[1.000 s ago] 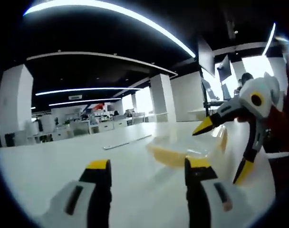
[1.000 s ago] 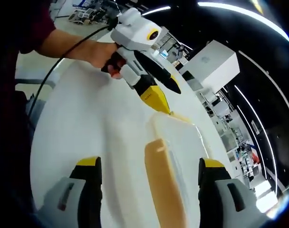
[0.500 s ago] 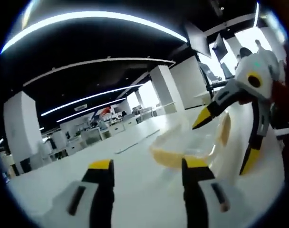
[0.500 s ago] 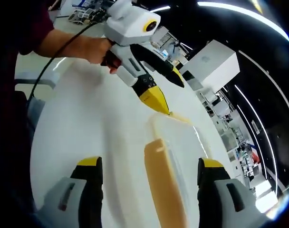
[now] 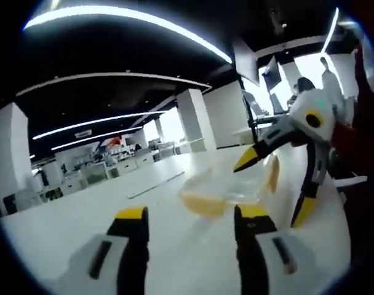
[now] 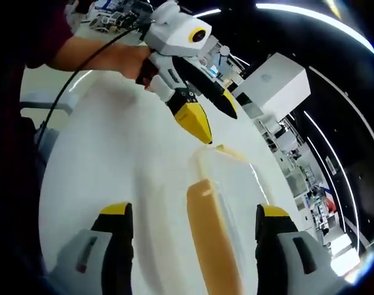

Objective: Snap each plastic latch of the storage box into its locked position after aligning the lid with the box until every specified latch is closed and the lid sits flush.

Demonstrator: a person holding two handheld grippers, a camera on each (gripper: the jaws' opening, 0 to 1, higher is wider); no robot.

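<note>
Surfaces and finishes

Box (image 6: 233, 184): clear plastic, glossy, faint glare on its lid. Latch (image 6: 211, 246): opaque amber-yellow plastic, smooth, soft sheen. Table (image 6: 113, 166): white, smooth, satin, light reflecting. Left gripper (image 6: 205, 120): white hard-plastic shell, glossy; jaws black with matt yellow tips. Right gripper (image 5: 270, 187): same white shell, black jaws, yellow tips. Cable (image 6: 82, 74): black, rubbery, matt.

White tongs (image 6: 202, 117) — yellow tips, black cable (image 6: 76, 83), maroon sleeve (image 6: 42, 31)

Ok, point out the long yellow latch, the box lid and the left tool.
long yellow latch (image 6: 211, 246), right gripper view, its middle.
box lid (image 6: 236, 184), right gripper view, clear top.
left tool (image 6: 202, 114), right gripper view, between its tips.
</note>
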